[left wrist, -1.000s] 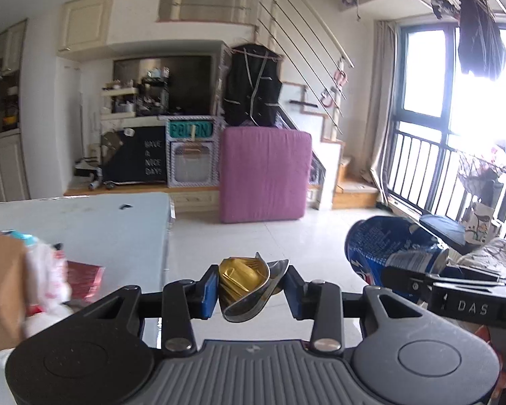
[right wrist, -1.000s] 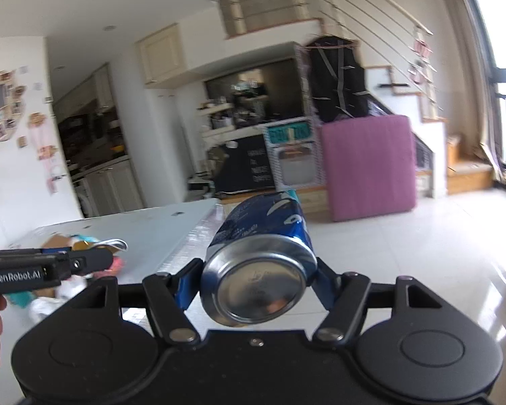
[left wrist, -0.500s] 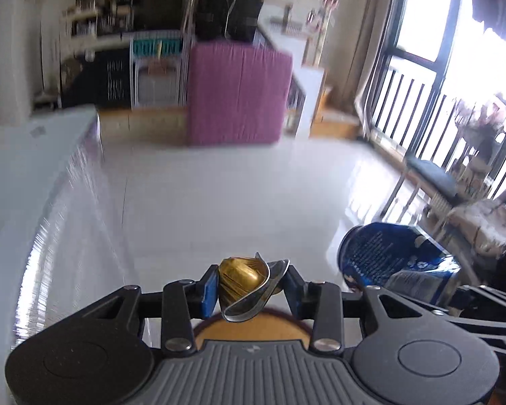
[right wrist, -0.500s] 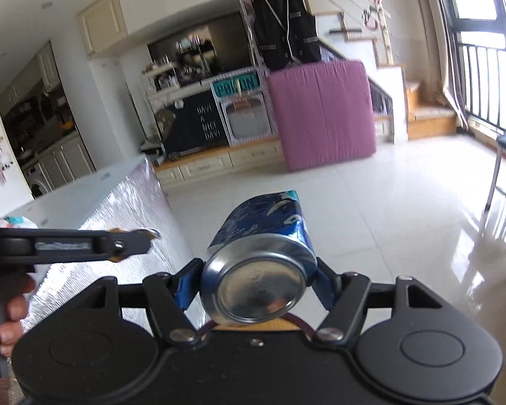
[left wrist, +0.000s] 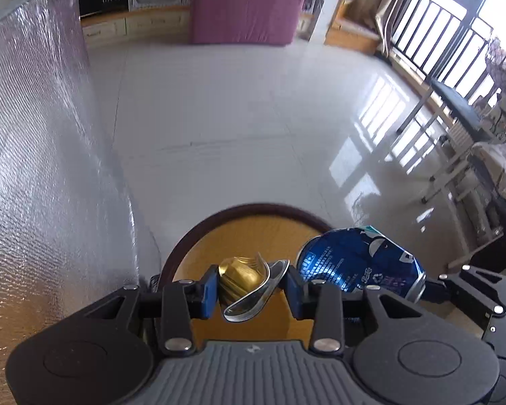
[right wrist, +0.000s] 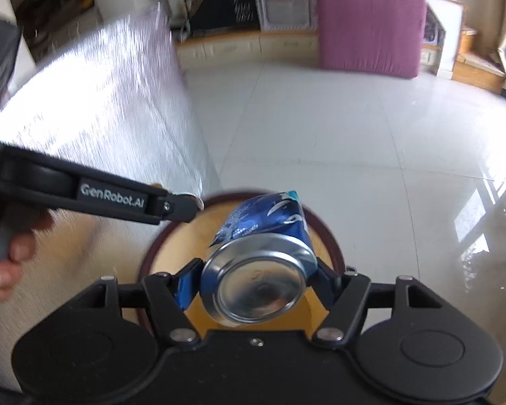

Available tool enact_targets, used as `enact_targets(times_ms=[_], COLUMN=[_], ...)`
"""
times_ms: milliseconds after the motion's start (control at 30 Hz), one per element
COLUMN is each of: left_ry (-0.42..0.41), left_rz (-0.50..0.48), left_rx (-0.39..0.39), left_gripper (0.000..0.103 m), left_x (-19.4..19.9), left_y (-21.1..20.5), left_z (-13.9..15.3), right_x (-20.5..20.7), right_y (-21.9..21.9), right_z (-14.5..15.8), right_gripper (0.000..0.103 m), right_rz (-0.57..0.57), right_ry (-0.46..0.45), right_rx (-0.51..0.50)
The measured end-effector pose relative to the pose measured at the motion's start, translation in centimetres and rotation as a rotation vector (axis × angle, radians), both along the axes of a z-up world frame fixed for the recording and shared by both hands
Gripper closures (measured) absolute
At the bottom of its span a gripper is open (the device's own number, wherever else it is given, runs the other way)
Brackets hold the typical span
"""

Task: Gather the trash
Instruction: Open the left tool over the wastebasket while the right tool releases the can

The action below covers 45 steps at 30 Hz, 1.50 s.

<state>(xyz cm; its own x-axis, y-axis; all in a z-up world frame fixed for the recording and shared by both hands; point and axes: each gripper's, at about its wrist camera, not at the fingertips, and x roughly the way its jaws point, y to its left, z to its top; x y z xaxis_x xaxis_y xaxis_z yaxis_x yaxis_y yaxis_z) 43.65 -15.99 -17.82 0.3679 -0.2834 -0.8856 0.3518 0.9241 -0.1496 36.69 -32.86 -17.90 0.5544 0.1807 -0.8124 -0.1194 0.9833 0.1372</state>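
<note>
- Left gripper [left wrist: 252, 287]: blue-padded fingers [left wrist: 208, 289] drawn close together and clamped on a gold coffee capsule [left wrist: 241, 278], one pad on each side; the capsule's crumpled silver foil rim [left wrist: 253, 298] flares out toward the right pad and downward.
- Right gripper [right wrist: 254, 287]: fingers spread about a can's width and pressed against both sides of a blue drink can [right wrist: 263, 263] (dented along its body); the can's silver end faces the camera, its body points away and slightly up.
- Position of the held items: both are in the air above a round bin [left wrist: 253, 211] with a dark brown rim and an orange-yellow interior. In the left wrist view the capsule is over the bin's opening; the can [left wrist: 357, 263] is just beside it on the right, over the bin's right rim.
- Left gripper as seen from the right wrist view [right wrist: 194, 204]: enters from the left, lettered "GenRobot.AI", with its tip near the bin's far-left rim [right wrist: 172, 229]; a hand [right wrist: 13, 253] grips its handle at the left edge.
- Surroundings: silver textured sheet [left wrist: 40, 155] hanging down just left of the bin; glossy white tiled floor [left wrist: 239, 108]; purple mattress [right wrist: 371, 23] upright against the far wall, well apart; balcony railing [left wrist: 448, 37] at the right.
</note>
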Motion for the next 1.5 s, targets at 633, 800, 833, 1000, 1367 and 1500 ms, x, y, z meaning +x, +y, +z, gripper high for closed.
enact_targets(times_ms=[633,800,833,1000,1367,1500], left_ry=[0.183,0.22,0.217,0.233,0.205,0.194], left_rz=[-0.101,-0.091,-0.089,-0.068,-0.043,-0.038], left_rx=[0.085,0.104,0.112,0.14,0.177,0.182], left_gripper=[0.061,0.029,0.028,0.023,0.005,0.001], left_x=[1.3,1.3,1.3,1.4,1.1,0.8], left_y=[-1.0,-1.6,-1.6,-1.5,-1.2,-1.2], left_z=[-3.7,-4.8,-4.8,-5.1,-5.1,-4.9], right_x=[2.8,2.4,2.2,2.1,1.6,1.4], right_y=[0.5,-0.3,-0.2,-0.1,-0.3,-0.9], right_z=[-6.2,-5.9,-5.9,-6.4,-5.9,-5.2], right_gripper=[0.034,0.034,0.034,0.034,0.012,0.002], right_rz=[0.074,0.082,0.085,0.095,0.083,0.048], right_ry=[0.215,0.212,0.214,0.221,0.186,0.165], right_rx=[-0.048,-0.055,-0.059,-0.073,-0.07,-0.041])
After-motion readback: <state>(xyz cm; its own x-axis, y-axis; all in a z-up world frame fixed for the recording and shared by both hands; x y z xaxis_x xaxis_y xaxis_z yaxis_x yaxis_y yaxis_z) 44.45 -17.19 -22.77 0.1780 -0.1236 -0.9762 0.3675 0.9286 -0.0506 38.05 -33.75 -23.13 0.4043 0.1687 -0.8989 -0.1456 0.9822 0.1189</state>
